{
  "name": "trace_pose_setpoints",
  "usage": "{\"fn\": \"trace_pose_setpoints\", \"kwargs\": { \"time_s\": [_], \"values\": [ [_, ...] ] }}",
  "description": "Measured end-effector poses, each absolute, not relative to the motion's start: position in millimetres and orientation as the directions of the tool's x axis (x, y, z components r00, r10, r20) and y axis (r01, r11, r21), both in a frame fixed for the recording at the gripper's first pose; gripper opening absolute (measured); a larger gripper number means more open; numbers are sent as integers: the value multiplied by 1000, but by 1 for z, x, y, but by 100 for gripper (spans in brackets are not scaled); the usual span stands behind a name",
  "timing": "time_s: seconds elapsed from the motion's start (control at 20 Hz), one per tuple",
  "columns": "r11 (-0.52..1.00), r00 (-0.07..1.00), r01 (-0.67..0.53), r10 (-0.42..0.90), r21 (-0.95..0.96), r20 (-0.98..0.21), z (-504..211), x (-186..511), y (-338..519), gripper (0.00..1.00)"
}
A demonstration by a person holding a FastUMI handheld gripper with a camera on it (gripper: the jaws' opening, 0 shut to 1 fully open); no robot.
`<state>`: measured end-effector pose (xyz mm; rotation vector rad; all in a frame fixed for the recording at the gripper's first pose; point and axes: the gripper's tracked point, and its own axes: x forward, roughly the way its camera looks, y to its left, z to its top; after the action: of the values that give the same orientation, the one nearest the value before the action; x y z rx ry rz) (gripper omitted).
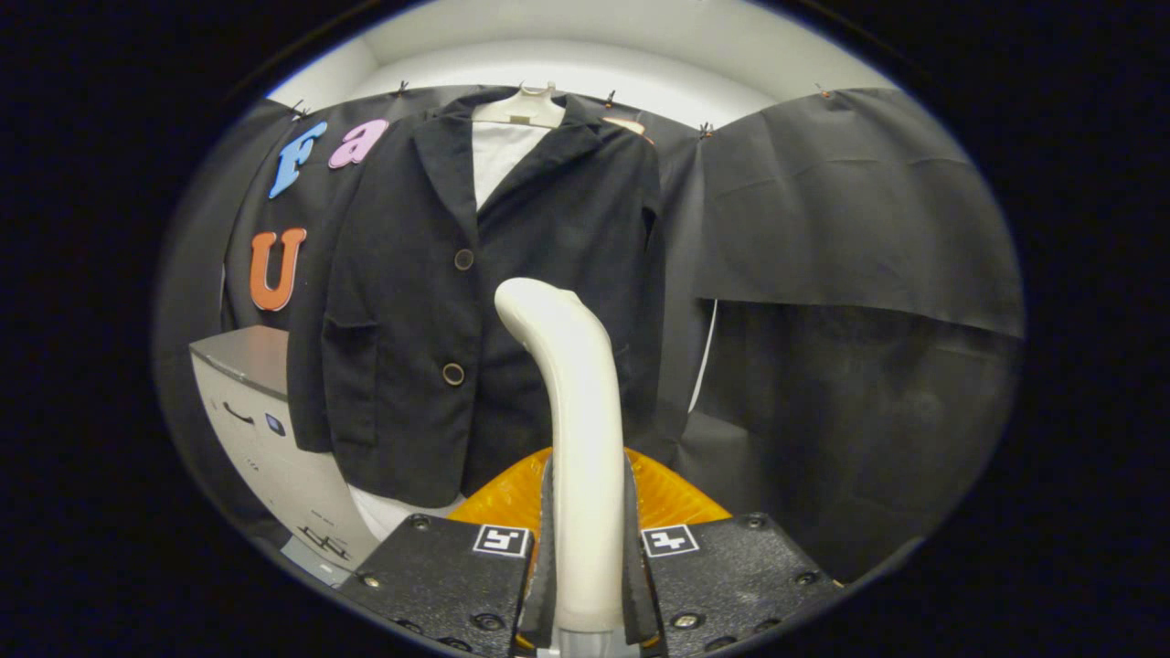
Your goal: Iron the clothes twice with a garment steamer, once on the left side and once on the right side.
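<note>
My tongs (587,557) clamped on the steamer (571,411) handle — jacket (430,302) hanging just beyond.
The steamer's head curves toward the jacket; its orange base (672,498) is mostly hidden behind my fingers (547,548) — nozzle face unseen.

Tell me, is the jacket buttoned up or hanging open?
Buttoned, it seems: the jacket hangs on its hanger with front edges overlapped below the lapels.

The tool (588,557) clamps both fingers on the cream steamer handle (571,402), just before the hanging dark jacket (411,302).
</note>
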<state>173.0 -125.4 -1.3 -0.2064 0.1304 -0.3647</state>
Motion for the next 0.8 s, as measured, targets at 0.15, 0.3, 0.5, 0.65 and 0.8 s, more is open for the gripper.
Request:
{"fn": "trace_pose_setpoints", "kwargs": {
  "time_s": [0.15,0.3,0.5,0.65,0.8],
  "values": [
    [912,920,343,-375,-225,-115,-19,169,-124,31],
    [911,912,348,-384,-221,-147,-37,168,-124,31],
    [909,899,356,-396,-218,-186,-60,167,-126,31],
    [906,888,361,-406,-220,-215,-77,165,-128,31],
    [911,877,347,-400,-225,-268,-100,164,-127,32]
  ]
}}
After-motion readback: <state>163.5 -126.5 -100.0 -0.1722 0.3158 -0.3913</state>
